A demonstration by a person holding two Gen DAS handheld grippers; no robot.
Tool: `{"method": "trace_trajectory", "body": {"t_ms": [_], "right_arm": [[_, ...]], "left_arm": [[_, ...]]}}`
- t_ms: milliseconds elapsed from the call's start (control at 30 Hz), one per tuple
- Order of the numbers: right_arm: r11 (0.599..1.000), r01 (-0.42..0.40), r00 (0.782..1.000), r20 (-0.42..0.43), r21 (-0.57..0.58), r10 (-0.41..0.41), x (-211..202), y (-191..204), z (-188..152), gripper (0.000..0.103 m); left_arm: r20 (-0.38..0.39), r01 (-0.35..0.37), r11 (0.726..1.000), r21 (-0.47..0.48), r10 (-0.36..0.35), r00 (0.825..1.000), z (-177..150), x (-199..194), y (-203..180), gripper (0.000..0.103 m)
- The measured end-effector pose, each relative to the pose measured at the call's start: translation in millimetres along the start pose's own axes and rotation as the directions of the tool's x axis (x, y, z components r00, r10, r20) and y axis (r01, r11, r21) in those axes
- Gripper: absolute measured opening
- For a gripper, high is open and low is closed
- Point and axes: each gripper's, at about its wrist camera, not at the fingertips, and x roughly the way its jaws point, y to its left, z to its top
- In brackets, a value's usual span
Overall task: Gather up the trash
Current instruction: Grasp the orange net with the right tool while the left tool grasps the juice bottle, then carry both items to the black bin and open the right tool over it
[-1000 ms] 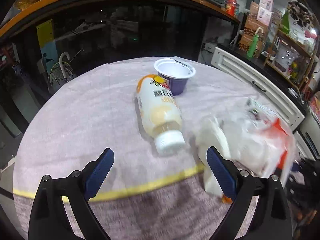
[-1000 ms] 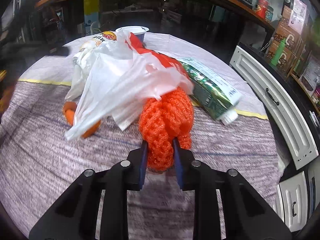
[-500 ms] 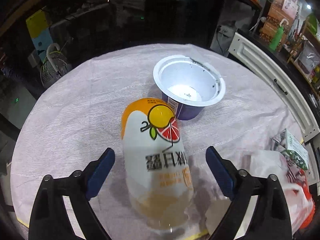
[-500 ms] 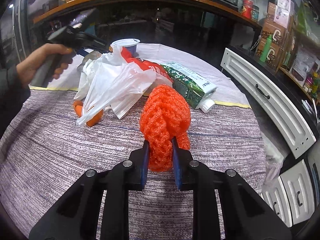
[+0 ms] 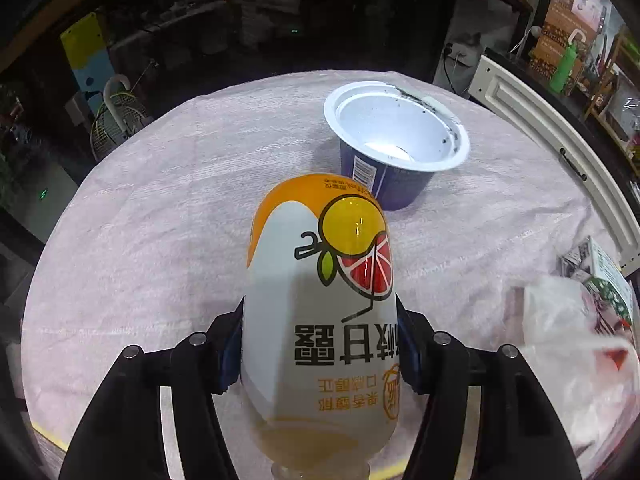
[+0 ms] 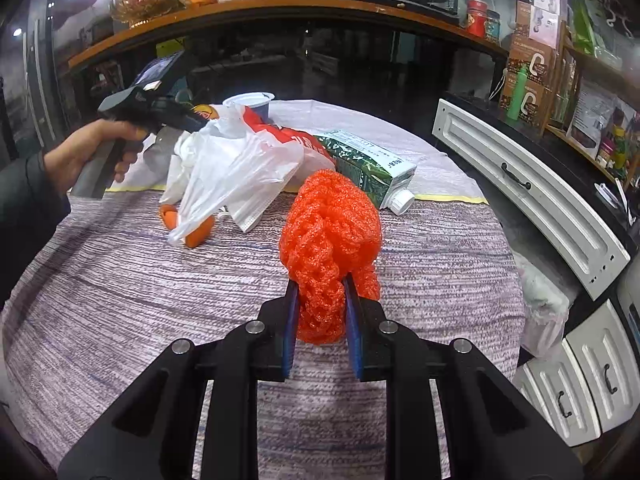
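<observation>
My left gripper (image 5: 320,344) is shut on a white and orange drink bottle (image 5: 320,300) that lies with its cap toward me. An empty purple yogurt cup (image 5: 394,140) stands just beyond the bottle. My right gripper (image 6: 320,320) is shut on an orange foam net (image 6: 330,240) and holds it above the cloth. In the right wrist view a white plastic bag (image 6: 236,168), a green carton (image 6: 368,164) and orange peel (image 6: 196,236) lie on the table, with the left gripper (image 6: 160,112) behind them.
The round table has a purple woven cloth (image 6: 120,300) with a yellow stripe (image 6: 448,199). White cabinet doors (image 6: 532,196) stand to the right. A shelf with jars and boxes (image 6: 528,68) runs behind. A white bag (image 6: 544,312) hangs off the table's right edge.
My left gripper moved forward over the bottle and closed on it. My right gripper lifted back a little with the foam net in it.
</observation>
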Motion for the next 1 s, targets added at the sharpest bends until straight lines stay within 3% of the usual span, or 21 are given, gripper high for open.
{"method": "trace_trajectory", "body": {"t_ms": [300, 600, 800, 1000], "right_arm": [[0.997, -0.031, 0.999, 0.046, 0.067, 0.028, -33.5, -6.5, -25.9, 0.022], [0.991, -0.029, 0.997, 0.078, 0.132, 0.019, -80.4, -23.1, -72.2, 0.022], [0.983, 0.007, 0.997, 0.077, 0.184, -0.022, -107.2, -38.7, -108.2, 0.022], [0.972, 0.057, 0.995, 0.064, 0.226, -0.073, -129.4, -54.9, -141.4, 0.022]], "left_arm": [[0.122, 0.106, 0.994, 0.008, -0.106, 0.987, -63.7, -72.0, 5.5, 0.06], [0.217, 0.186, 0.981, 0.061, -0.195, 0.957, -137.4, -135.4, -19.2, 0.06], [0.262, 0.252, 0.952, 0.173, -0.291, 0.92, -176.9, -170.3, -70.3, 0.061], [0.242, 0.341, 0.894, 0.29, -0.413, 0.878, -212.9, -191.0, -130.8, 0.061]]}}
